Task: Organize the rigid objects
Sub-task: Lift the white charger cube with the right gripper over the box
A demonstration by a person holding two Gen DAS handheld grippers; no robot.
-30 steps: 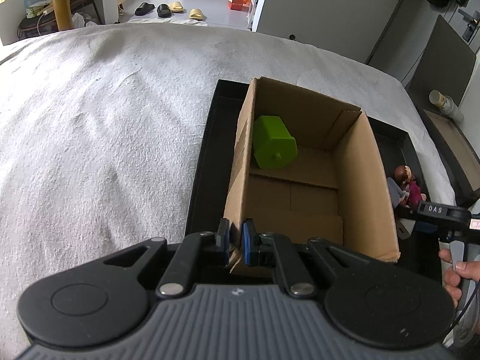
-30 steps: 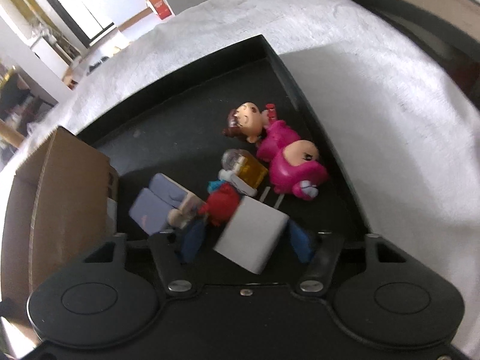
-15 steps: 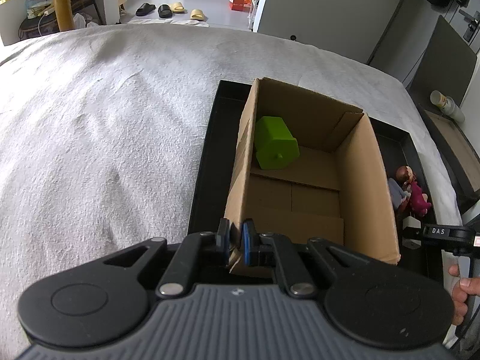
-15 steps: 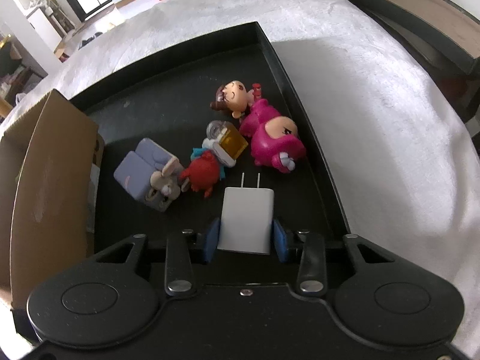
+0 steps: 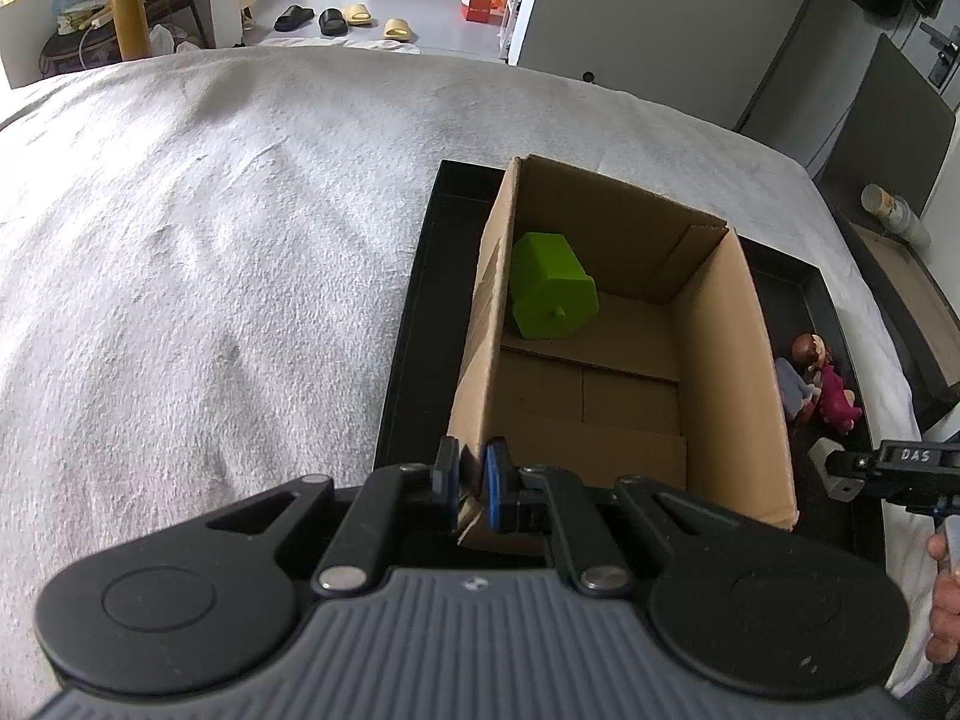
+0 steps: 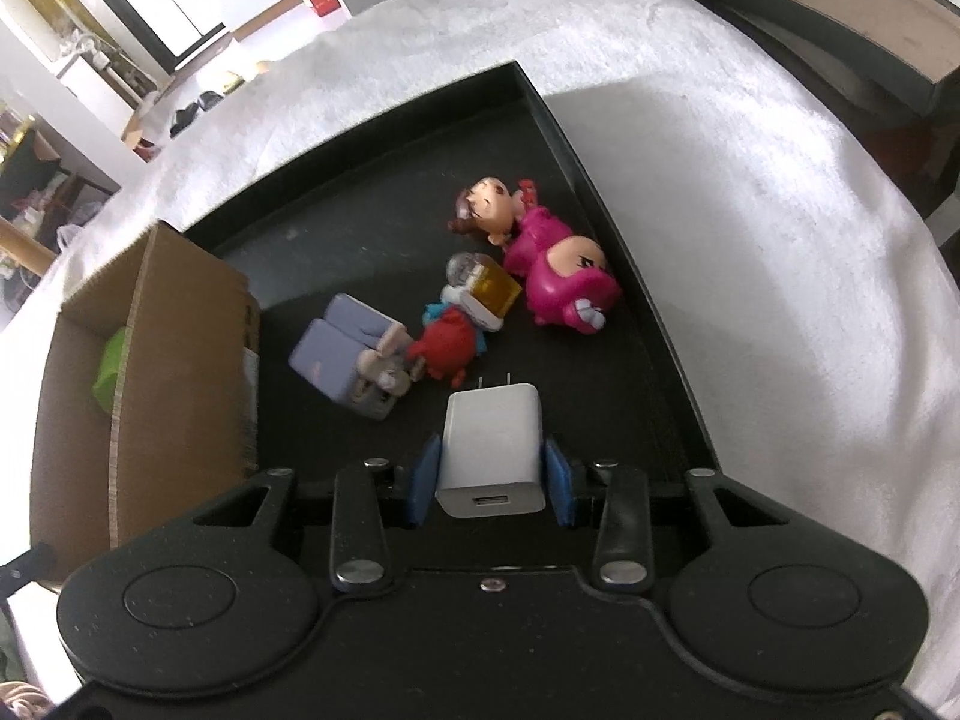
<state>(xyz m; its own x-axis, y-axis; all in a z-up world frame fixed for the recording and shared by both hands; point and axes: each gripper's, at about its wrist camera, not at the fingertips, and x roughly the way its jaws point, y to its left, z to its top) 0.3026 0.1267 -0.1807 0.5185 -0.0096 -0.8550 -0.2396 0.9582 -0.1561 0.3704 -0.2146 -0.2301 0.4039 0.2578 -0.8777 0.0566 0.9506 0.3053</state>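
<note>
Cardboard box [image 5: 726, 360] sits open-topped on black tray [image 5: 408, 324], centre of the left wrist view; tray lies on white textured cloth [image 5: 210, 240]. Left gripper [image 5: 471, 483] at lower centre, blue pads pinched nearly together on the near-left corner of the box wall, cardboard edge between them. Green block [image 5: 552, 294] lies inside the box at its far left corner, leaning on the left wall.

Right wrist view: right gripper [image 6: 491, 467] lower centre, blue pads pressed to both sides of white charger [image 6: 492, 447], prongs pointing away toward upper frame, USB port facing the camera. Charger looks lifted off the tray floor; contact underneath can't be told. Toys clustered on the tray in mid frame: lilac block figure [image 6: 351, 366] left, red figure [image 6: 447, 348] touching it, yellow cube toy [image 6: 489, 291] just above that, pink figure [image 6: 564, 276] at right near the tray wall, brown-haired doll [image 6: 489, 210] above, touching the pink one. Box shows at left edge of this view, green block partly visible inside. In the left wrist view the right gripper appears at far right edge, with fingers of a hand [image 5: 945, 606] below it.
</note>
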